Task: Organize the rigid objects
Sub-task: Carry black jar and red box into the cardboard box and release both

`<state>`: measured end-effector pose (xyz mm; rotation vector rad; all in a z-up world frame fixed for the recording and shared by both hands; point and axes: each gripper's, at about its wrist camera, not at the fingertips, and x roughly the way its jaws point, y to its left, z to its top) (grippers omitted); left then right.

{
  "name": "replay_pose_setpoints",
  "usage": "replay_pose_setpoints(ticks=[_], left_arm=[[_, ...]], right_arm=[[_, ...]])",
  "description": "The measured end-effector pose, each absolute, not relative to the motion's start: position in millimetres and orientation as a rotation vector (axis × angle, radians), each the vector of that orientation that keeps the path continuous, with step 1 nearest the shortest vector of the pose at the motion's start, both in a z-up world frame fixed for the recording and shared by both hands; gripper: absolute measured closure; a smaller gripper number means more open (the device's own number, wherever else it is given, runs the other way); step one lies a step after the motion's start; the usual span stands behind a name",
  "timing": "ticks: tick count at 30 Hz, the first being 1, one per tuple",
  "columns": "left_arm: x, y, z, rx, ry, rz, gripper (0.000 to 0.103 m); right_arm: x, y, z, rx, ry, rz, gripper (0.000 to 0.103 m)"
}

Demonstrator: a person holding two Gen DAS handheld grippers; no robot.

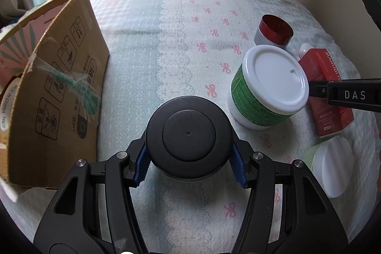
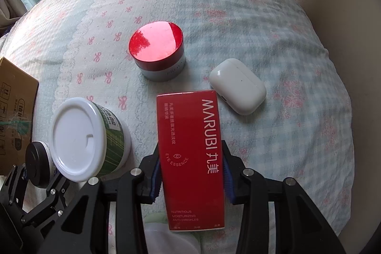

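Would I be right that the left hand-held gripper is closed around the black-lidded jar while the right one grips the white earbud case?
Not quite. The left hand-held gripper does clasp the black-lidded jar, but the right hand-held gripper grips the red Marubi box. In the right wrist view, the white earbud case lies untouched on the bedspread beyond the box.

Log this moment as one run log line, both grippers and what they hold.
left gripper: shut on black-lidded jar | right gripper: shut on red box | cardboard box: left of jar

The left claw point(image 1: 189, 163) clamps both blue pads around a black-lidded jar point(image 1: 188, 135), while the right claw point(image 2: 190, 174) grips a red box point(image 2: 191, 154) by its sides.
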<state>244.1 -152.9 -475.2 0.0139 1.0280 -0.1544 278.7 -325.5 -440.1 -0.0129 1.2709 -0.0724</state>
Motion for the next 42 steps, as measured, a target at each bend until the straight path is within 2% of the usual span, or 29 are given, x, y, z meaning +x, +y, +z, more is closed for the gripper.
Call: replay_pose_setpoints(ticks=[11,24,30,42], left_arm=[[221,-150,-411,0.025,0.976,-0.168,0.05],[156,-125,-218,-0.01,0.857,-0.141,0.05],[129,-91,-154,-0.01,0.818,-0.09,0.05],[129,18,-124,-0.055,0.82,-0.034,0.05]], right_arm=[[254,-329,-373,0.02,1.208,-0.066,0.065],[182,-310,-206,0.065,1.085,0.026,0.065],[153,-283,-156,0.023,1.045,0.125,0.065],[149,-193,-116,-0.019,0.999,0.266,0.064]])
